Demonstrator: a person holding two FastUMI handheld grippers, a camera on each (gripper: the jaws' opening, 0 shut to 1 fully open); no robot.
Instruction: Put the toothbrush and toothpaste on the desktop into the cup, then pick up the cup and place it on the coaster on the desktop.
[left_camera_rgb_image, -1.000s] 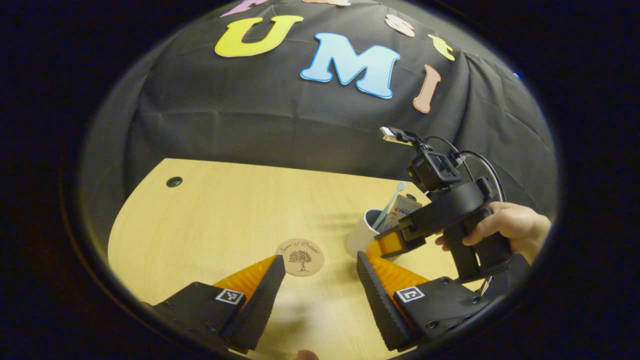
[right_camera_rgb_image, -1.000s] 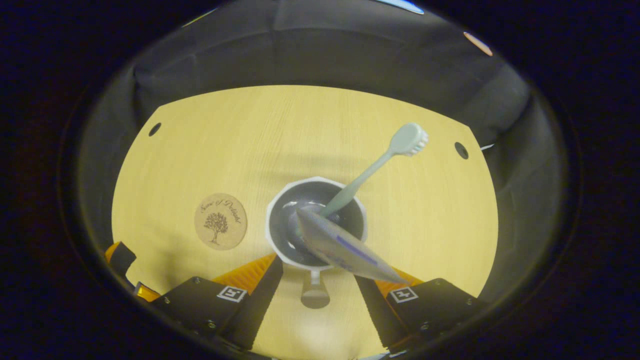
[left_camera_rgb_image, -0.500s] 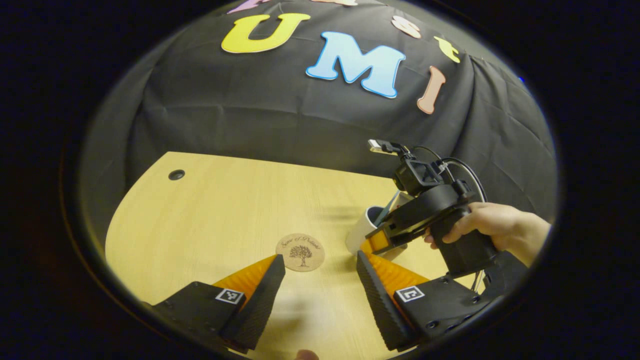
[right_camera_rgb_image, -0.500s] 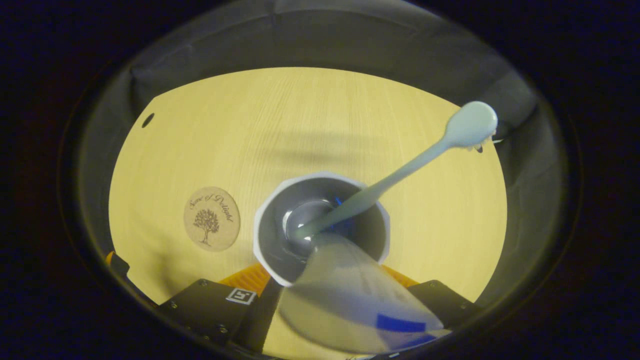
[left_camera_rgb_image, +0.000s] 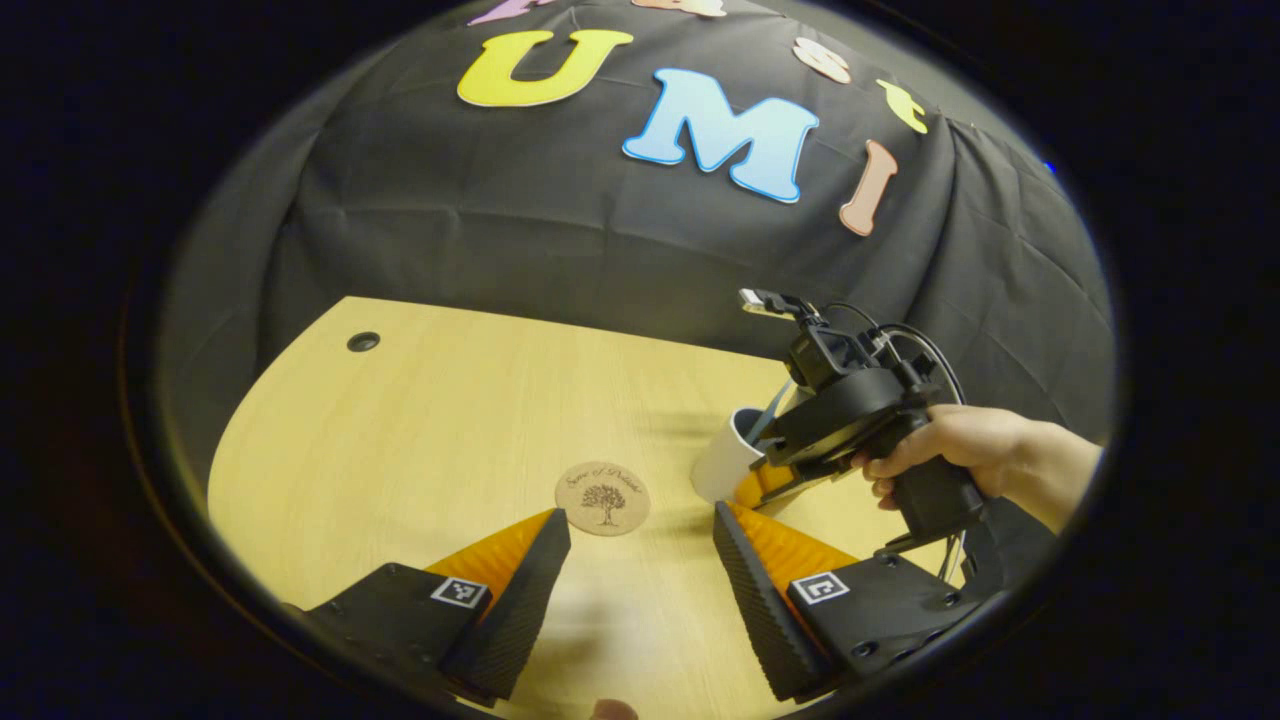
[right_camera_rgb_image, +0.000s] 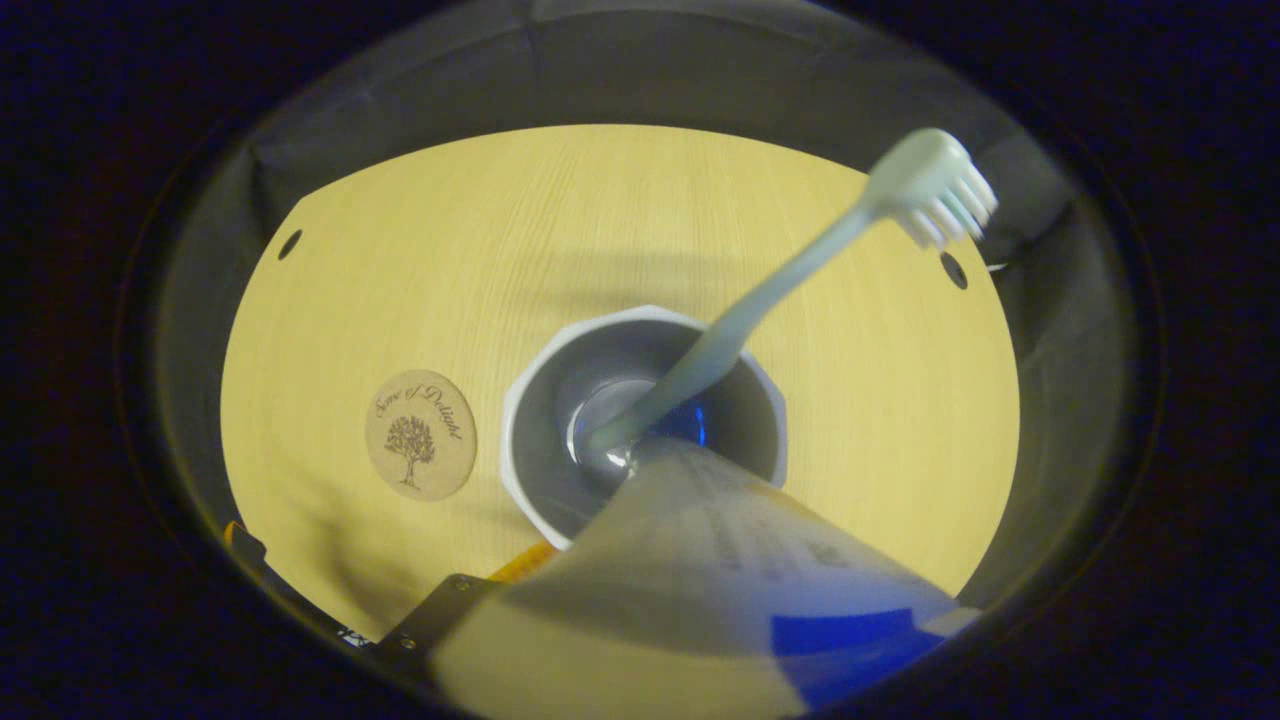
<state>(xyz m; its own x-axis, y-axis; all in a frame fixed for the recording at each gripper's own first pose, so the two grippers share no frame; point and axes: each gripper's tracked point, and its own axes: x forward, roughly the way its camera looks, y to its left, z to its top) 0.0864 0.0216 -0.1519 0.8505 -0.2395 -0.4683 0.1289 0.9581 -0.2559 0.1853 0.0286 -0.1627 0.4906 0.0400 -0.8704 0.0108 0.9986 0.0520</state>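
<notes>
The white cup (right_camera_rgb_image: 645, 425), lower centre of the right gripper view, is holding the toothbrush (right_camera_rgb_image: 760, 300) and toothpaste (right_camera_rgb_image: 700, 580). Right tongs (left_camera_rgb_image: 755, 485) are being held at it; their state cannot be told. Left tongs (left_camera_rgb_image: 640, 585) are being kept apart below the coaster (left_camera_rgb_image: 602, 498) on the counter (left_camera_rgb_image: 420, 430).

Wall: black cloth (left_camera_rgb_image: 560, 230), creased, draped behind the counter.
Counter: pale wood (left_camera_rgb_image: 450, 420), round cable hole (left_camera_rgb_image: 363, 342) near its far corner.

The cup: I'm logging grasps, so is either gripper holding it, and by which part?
It cannot be told. The right gripper is down at the white cup on its handle side, but its fingers are hidden there. The left gripper is open, holding nothing.
</notes>
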